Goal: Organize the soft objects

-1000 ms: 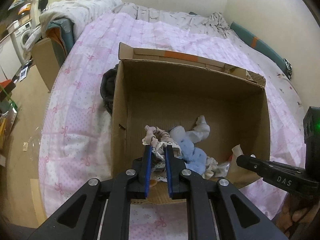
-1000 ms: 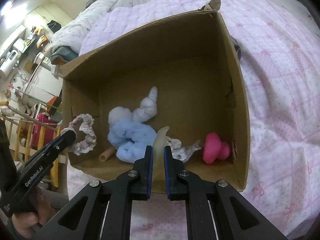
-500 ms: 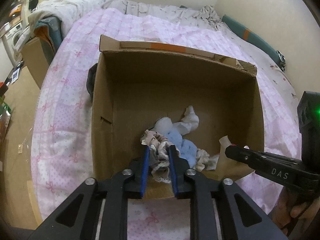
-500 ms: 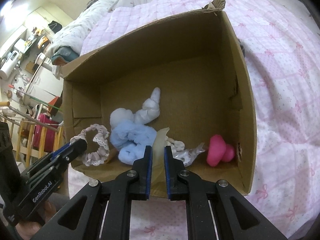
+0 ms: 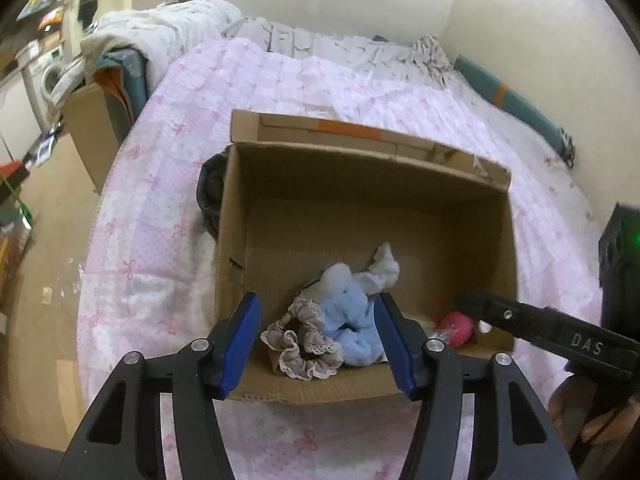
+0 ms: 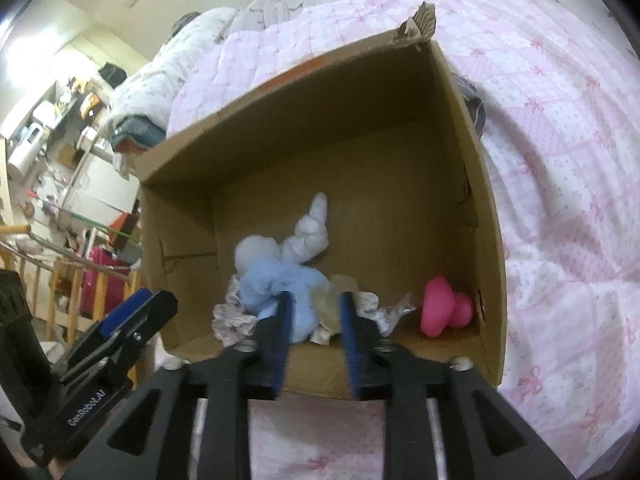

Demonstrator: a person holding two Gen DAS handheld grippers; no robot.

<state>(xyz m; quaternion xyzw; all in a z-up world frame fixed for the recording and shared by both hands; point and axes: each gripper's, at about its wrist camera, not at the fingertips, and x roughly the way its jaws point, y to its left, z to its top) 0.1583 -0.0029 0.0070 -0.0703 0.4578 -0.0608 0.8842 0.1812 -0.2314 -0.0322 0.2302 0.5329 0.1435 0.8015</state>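
1 box (image 5: 506, 248), 2 claws (image 5: 316, 324) (image 6: 314, 308), approx 6 soft items (image 6: 288, 284).

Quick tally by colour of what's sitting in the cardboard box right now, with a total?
Blue: 1, plush toy
White: 1, knotted cloth
Beige with lace: 1, scrunchie
Pink: 1, rubbery toy
Clear or pale: 1, crumpled wrapper
Translucent cream: 1, soft piece
Total: 6, all inside the box. Anything buried under the pile is hidden.
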